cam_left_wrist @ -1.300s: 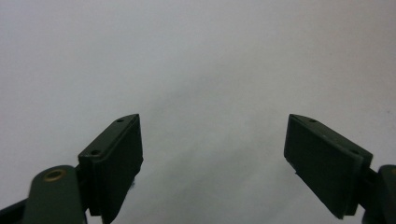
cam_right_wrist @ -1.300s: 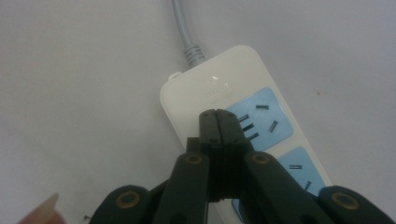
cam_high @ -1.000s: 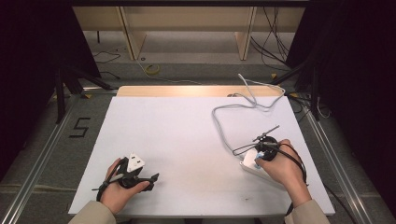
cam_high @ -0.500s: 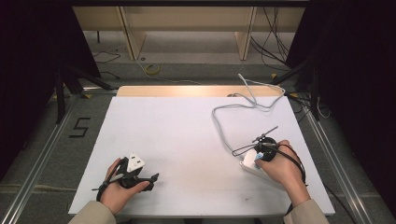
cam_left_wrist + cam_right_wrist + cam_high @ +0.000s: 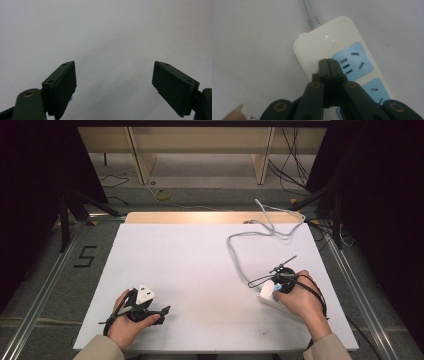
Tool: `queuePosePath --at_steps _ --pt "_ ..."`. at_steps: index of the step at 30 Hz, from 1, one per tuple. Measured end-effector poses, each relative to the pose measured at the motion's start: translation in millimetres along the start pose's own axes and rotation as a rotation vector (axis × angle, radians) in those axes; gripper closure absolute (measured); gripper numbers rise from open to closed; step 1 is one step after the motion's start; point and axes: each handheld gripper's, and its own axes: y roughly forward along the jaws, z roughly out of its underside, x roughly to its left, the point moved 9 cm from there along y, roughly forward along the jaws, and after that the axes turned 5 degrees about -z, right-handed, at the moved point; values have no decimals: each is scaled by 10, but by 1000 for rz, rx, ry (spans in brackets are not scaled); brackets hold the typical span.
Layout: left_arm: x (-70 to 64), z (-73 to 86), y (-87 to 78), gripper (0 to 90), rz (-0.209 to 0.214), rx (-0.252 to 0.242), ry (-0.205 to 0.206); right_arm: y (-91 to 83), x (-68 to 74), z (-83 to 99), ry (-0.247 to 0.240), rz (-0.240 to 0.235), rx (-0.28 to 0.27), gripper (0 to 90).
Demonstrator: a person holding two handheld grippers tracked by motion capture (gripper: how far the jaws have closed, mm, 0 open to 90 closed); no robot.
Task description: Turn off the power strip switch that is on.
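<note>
Right now the white power strip (image 5: 342, 65) lies on the white table (image 5: 200, 265) at the person's near right, directly under the right gripper (image 5: 328, 62). That gripper's jaws are clenched together with nothing between them, and their closed tips sit on the strip's top face, on the plain white band just beside the first blue socket panel (image 5: 352, 61). Whether the tips press down or merely rest there is hard to tell at this angle.

Strip's long axis, in the right gripper view: runs from the cord end at upper left down to lower right, passing beneath the jaws. A second blue socket panel (image 5: 375, 91) follows the first along that line. The grey cord (image 5: 311, 15) leaves the far end of the strip, pointing away from the tongs. In the high view the same cord (image 5: 240, 255) loops out across the table toward its far right corner, and the right hand (image 5: 295, 295) covers most of the strip.

Left gripper (image 5: 113, 82): released, jaws spread wide, bare table between them. In the high view the left gripper (image 5: 142, 305) is held low at the near left, well apart from the strip.

Judgement: the right hand is far nearer, so any work on the strip falls to it. The tongs meet the strip from its socket end, looking along its length toward the cord, so a grip would call for opening across the short width.
</note>
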Motion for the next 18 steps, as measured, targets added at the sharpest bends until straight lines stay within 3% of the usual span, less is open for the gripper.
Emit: queuePosePath --at_steps 18 --pt "-6 1 0 193 1 0 2 12 4 -1 -9 11 17 900"
